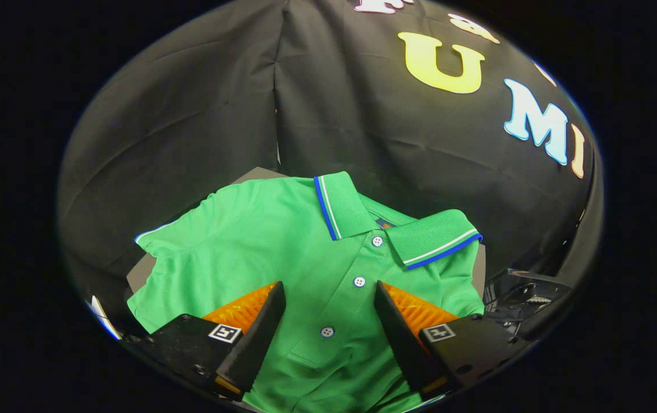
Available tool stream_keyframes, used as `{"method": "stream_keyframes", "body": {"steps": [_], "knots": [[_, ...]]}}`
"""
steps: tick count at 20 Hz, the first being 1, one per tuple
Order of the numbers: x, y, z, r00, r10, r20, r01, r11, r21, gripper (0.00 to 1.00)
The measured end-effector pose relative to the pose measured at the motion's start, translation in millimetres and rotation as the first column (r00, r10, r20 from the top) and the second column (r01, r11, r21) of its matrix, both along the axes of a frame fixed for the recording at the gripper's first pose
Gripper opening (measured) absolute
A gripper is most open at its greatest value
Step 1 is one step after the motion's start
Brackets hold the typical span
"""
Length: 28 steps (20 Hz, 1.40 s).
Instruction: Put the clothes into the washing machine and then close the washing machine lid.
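A green polo shirt point(282, 241) with a blue-and-white striped collar and white buttons lies spread flat on a grey surface point(139, 272). My gripper point(328, 289) hovers over the shirt's front placket, open wide. Its two fingers stand apart on either side of the button row, with the lower buttons between them and the collar just beyond the tips. Nothing is held.
A dark machine-like object point(526, 298) sits to the right of the shirt, partly hidden. The black cloth wall rises close behind the shirt. A pale edge point(101, 315) shows at the far left below the surface.
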State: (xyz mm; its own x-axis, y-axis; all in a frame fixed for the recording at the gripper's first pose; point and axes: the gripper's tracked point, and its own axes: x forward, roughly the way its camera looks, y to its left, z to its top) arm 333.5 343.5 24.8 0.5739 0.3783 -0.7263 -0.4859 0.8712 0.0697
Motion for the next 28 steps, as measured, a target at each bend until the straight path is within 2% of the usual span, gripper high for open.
{"method": "stream_keyframes", "body": {"steps": [2, 8, 9, 13, 18, 24, 28], "knots": [[-1.7, 1.5, -0.8, 1.000, 0.022, -0.022, -0.022, 1.000, -0.001, 0.97], [-6.9, 9.3, 5.2, 0.996, 0.091, 0.009, -0.090, 0.995, -0.029, 0.21], [-5.1, 10.2, 4.6, 0.997, 0.076, 0.002, -0.076, 0.997, -0.017, 0.02], [-5.7, 12.7, 6.9, 0.997, 0.080, 0.014, -0.080, 0.997, 0.003, 0.02], [-3.4, 12.9, 21.4, 0.999, 0.038, 0.000, -0.038, 0.992, 0.123, 0.01], [7.2, 5.3, 84.9, 0.996, 0.006, 0.087, -0.030, 0.961, 0.275, 0.01], [8.1, -2.7, 130.1, 0.986, 0.004, 0.164, -0.059, 0.942, 0.331, 0.01]]}}
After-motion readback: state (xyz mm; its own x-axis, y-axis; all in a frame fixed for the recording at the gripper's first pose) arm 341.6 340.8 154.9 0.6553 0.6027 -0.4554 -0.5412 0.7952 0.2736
